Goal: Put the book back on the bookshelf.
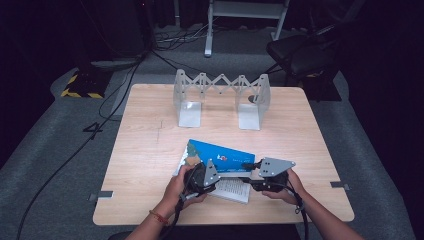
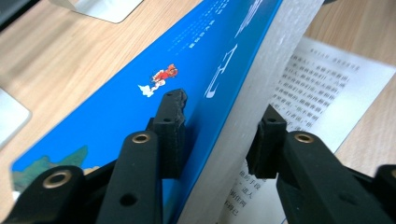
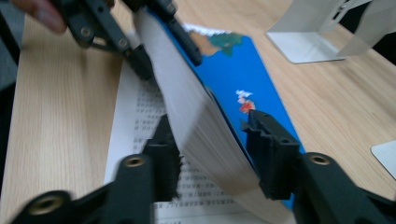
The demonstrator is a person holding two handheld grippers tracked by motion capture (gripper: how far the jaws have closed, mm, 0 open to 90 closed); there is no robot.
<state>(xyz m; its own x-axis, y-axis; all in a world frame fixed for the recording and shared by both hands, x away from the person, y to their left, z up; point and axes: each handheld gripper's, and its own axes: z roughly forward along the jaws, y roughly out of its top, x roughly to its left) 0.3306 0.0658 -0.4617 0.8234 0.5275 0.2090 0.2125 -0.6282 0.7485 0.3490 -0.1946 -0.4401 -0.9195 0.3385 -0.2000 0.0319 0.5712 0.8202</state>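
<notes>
The left gripper's fingers are clamped on the raised stack of a blue book: one pad presses the blue cover, the other the white page block from the underside. The right gripper's fingers straddle the same stack farther right, one above the cover, one beneath the pages; in the right gripper view there seems to be a sliver of space at each pad, so they look apart, around the stack rather than biting it.

The book lies near the front middle of the tabletop, open, with a printed page flat below the lifted part. I judge it moderately heavy and stiff along the spine but floppy at the free edge: the page block will fan and sag if pinched only at a corner, and the glossy cover may slip. Better to hold deep across the full thickness, one grip near each end.

Beyond it, at the far side, stands a grey folding book rack.
</notes>
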